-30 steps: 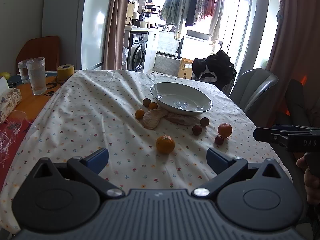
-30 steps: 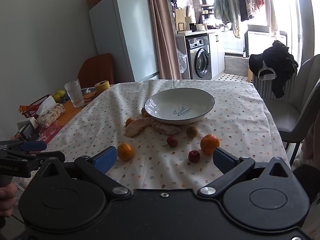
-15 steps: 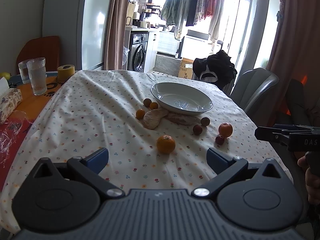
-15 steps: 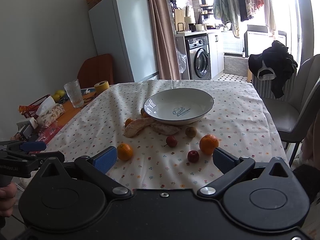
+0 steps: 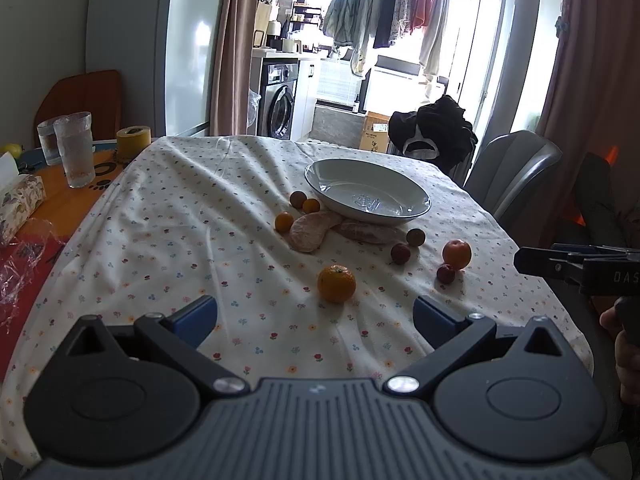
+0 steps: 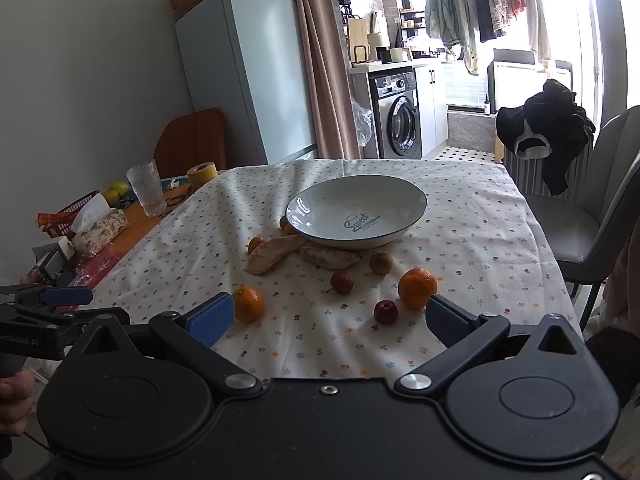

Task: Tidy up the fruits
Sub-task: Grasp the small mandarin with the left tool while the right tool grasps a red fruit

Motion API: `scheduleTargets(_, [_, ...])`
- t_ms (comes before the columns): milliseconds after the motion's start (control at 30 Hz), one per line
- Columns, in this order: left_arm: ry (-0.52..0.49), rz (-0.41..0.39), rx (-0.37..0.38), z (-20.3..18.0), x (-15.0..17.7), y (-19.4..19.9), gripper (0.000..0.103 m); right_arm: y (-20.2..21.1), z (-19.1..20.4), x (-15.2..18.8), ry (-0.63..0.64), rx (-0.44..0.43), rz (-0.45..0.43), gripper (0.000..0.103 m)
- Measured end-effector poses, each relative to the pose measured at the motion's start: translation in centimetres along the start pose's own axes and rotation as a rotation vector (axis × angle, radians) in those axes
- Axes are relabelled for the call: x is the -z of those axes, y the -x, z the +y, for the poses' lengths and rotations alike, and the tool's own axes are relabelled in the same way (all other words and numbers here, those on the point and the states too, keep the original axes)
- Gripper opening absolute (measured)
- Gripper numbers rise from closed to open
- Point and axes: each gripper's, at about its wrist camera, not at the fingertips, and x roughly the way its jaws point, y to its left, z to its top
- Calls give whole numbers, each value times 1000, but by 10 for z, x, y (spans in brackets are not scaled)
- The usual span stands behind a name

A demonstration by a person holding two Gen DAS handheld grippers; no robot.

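1. White cotton dotted with tiny flowers covered the table (image 5: 168,216), rumpled into soft folds, and an orange mat showed at its left edge.
2. On that mat stood two ribbed glasses (image 5: 78,148), a roll of yellow tape (image 5: 133,142) and a patterned tissue box (image 5: 20,204).
3. Behind the table were a pale fridge (image 6: 248,76), a brown curtain, a washing machine (image 6: 400,120) and laundry hanging in bright window light; a grey chair (image 5: 512,172) stood at the right side.
4. My left gripper (image 5: 316,318) hung over the near edge, its blue pads spread wide with nothing between them.
5. My right gripper (image 6: 328,316) was likewise parted and empty, low over the near cloth.
6. The white bowl (image 6: 400,200), marked "Sweet", sat empty mid-table.
7. Fruit lay loose in front of it: two peeled citrus pieces (image 5: 312,232) touching the bowl, three small orange fruits (image 5: 285,222) to their left, a brownish round fruit (image 5: 415,237) and a dark red one (image 5: 401,253) nearer.
8. Closest to me were a mandarin (image 5: 337,283), a larger orange (image 6: 417,287) and a small red fruit (image 6: 386,312) just beside it
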Motion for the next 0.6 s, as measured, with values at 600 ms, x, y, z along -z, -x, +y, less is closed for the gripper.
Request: scheduleTargets(600, [-8,28,-49,-9,1,-48,103,-42,-45,8,-60,28,12,103])
